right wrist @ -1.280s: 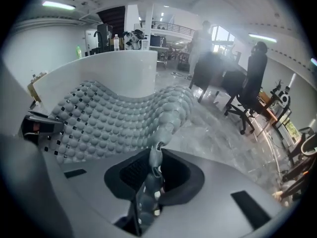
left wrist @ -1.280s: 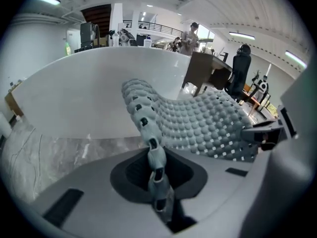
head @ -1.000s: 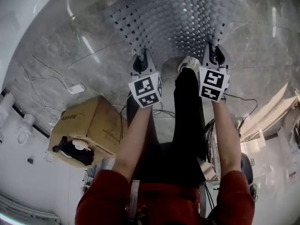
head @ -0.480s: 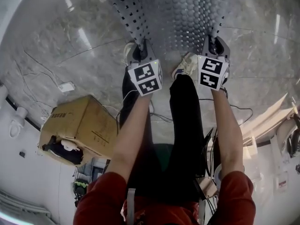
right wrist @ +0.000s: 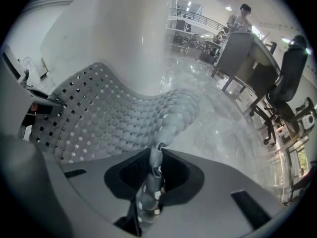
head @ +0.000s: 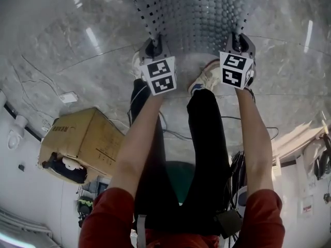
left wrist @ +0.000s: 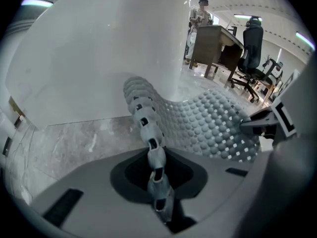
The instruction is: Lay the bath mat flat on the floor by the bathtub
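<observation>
Cardboard box [head: 85, 138], lower left: contents were indistinct. Left gripper [head: 153, 46], upper centre: jaws were pinched nearly closed on one near corner of the bath mat [head: 199, 14]. Mat, top centre: grey, pebble-studded, with perforated side borders, hung above the marble floor [head: 77, 61]; its far end was cut off by the frame's top. Right gripper [head: 239, 43], upper right: clamped likewise on the other corner.

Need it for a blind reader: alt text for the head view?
The left gripper and right gripper pinch near corners of a grey, bubbled, perforated bath mat over a grey marble floor; a brown cardboard box stands left.
</observation>
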A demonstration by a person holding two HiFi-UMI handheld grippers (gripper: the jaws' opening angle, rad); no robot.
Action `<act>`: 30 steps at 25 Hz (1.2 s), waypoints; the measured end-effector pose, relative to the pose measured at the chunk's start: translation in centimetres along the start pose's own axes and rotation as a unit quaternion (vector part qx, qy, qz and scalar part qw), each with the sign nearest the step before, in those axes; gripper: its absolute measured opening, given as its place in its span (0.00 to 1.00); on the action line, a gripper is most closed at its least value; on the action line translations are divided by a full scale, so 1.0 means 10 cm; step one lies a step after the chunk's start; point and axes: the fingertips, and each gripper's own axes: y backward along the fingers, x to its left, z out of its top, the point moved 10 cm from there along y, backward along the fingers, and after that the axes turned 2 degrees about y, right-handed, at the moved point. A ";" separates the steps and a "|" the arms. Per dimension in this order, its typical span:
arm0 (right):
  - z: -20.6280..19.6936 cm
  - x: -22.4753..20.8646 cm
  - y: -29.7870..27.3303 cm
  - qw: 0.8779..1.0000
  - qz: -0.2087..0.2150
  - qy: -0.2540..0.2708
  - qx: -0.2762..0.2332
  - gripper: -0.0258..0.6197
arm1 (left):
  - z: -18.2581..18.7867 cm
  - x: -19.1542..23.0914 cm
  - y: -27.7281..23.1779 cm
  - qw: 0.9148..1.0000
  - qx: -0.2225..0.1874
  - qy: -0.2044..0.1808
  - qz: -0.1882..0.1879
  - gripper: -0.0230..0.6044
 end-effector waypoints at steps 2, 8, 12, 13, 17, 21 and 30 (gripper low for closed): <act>-0.03 0.00 -0.12 1.000 -0.001 0.005 0.001 0.15 | -0.05 -0.01 -0.11 1.000 0.001 -0.001 0.001 0.11; -0.12 -0.02 -0.48 1.000 0.000 0.027 0.003 0.15 | -0.21 -0.01 -0.41 1.000 0.008 0.020 0.011 0.12; -0.21 -0.01 -0.66 1.000 -0.001 0.031 0.006 0.16 | -0.34 0.03 -0.61 0.999 0.009 0.030 0.021 0.12; -0.22 -0.01 -0.71 0.999 -0.003 0.033 0.006 0.16 | -0.35 0.04 -0.65 0.999 0.009 0.026 0.022 0.12; -0.27 -0.05 -0.87 0.999 -0.007 0.033 0.012 0.16 | -0.40 0.10 -0.80 1.000 0.011 0.003 0.023 0.12; -0.35 -0.15 -1.04 1.000 -0.008 0.013 0.025 0.18 | -0.45 0.20 -0.95 0.999 0.024 0.008 0.031 0.13; -0.45 -0.34 -1.33 0.998 -0.012 -0.023 0.059 0.29 | -0.53 0.39 -1.18 0.998 0.037 0.010 0.052 0.25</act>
